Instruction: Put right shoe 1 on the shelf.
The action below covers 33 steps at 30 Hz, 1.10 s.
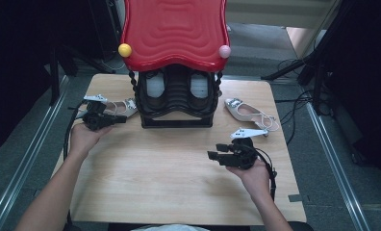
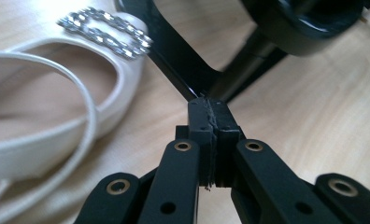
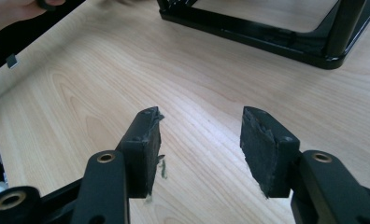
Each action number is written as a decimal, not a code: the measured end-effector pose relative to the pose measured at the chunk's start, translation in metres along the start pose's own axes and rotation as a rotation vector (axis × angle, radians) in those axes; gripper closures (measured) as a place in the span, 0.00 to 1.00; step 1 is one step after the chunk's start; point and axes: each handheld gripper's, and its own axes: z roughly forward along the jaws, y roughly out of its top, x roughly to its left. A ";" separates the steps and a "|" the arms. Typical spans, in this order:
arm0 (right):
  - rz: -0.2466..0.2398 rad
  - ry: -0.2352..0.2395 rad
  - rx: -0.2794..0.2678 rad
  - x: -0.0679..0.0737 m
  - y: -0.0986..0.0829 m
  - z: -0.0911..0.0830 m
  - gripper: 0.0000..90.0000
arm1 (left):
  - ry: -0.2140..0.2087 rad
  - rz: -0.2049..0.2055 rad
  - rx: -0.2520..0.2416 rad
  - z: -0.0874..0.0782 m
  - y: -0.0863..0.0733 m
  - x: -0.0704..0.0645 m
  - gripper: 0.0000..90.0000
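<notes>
The left gripper [image 1: 112, 119], jaws pressed together and empty, sits just beside the white shoe [image 1: 122, 106] near the table's [image 1: 179, 168] left edge, while the right gripper [image 1: 216, 151] hovers with jaws apart

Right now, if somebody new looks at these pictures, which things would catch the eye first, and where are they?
The glossy red wavy-topped rack with black shelves stands at the far middle of the pale wooden table, one yellow and one pink ball on its front corners. A white buckled slingback shoe lies on the table at its right side, another white shoe at its left. The left gripper, jaws shut, is beside that left shoe; the right gripper is open over bare wood.
</notes>
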 end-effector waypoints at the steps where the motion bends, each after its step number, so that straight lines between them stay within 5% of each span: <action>1: 0.005 0.008 0.001 0.000 0.000 0.000 0.54 | 0.007 -0.009 -0.005 0.003 0.000 0.003 1.00; 6: 0.005 0.004 0.001 0.001 -0.003 0.000 0.55 | 0.009 -0.048 -0.037 0.014 0.001 0.015 1.00; 21: 0.030 -0.023 0.007 0.000 -0.015 -0.007 0.55 | 0.116 -0.031 0.000 0.035 0.006 0.026 1.00; 29: 0.045 -0.039 0.004 -0.002 -0.020 -0.011 0.55 | 0.115 -0.061 0.007 0.039 0.014 0.027 1.00; 33: 0.052 -0.034 0.002 -0.002 -0.019 -0.012 0.55 | 0.072 -0.071 -0.012 0.027 0.018 0.023 1.00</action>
